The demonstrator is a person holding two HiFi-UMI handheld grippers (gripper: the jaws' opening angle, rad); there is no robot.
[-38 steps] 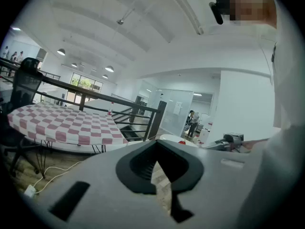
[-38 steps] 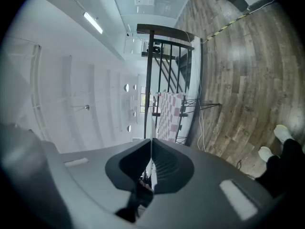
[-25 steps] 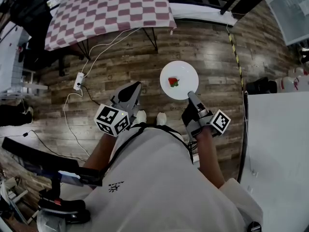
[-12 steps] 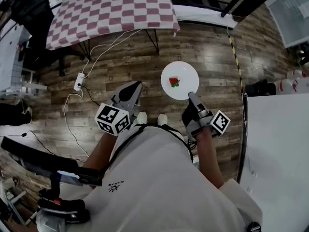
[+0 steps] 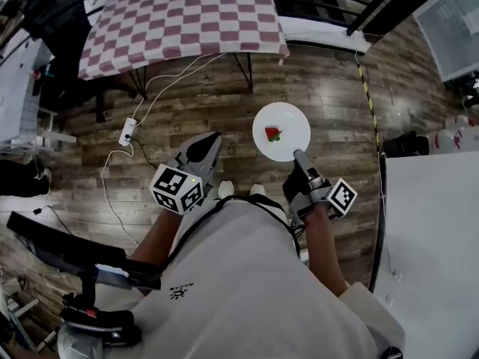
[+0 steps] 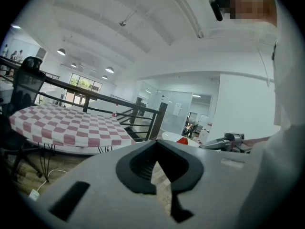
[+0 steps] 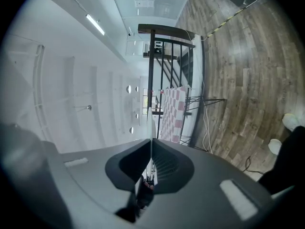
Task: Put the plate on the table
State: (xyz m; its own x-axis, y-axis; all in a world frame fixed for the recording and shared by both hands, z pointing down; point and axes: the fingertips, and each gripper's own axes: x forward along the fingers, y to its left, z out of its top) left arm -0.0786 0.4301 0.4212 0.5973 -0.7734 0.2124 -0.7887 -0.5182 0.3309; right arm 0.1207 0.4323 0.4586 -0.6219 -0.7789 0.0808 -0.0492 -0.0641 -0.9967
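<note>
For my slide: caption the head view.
Right gripper holds a plate with red food over the floor, table ahead.

No legible text, label or number anywhere.

Dark wood-plank floor [image 5: 322, 73] with a yellow-black tape line [image 5: 367, 88]. A desk [image 5: 179, 13] in red-white checked cloth stands by a black railing [image 6: 95, 99]. A power strip [image 5: 128, 132] lies below. Round lamps [image 6: 61, 51] dot the white ceiling.
</note>
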